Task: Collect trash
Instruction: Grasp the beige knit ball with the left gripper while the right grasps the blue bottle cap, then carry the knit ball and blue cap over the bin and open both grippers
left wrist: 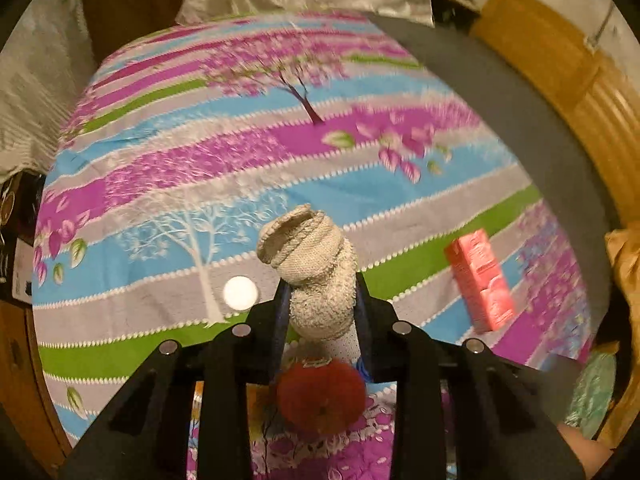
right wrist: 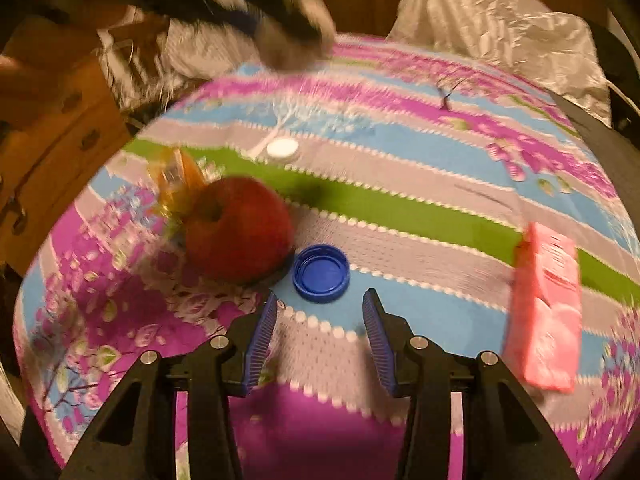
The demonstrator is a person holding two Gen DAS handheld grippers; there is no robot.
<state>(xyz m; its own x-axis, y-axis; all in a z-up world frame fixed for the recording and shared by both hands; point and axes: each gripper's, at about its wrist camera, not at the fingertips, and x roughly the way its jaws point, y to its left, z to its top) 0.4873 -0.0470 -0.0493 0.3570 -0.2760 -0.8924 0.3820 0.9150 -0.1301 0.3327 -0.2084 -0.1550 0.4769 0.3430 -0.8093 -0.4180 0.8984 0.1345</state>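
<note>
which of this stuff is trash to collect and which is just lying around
Trash, likely: rag held by the left gripper, blue cap, white cap, pink carton, orange wrapper.
Just lying about: apple, silver bag.

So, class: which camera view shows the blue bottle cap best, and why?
The right wrist view: the blue bottle cap lies open side up, whole, just ahead of the open right gripper. In the left wrist view I cannot make it out.
</note>
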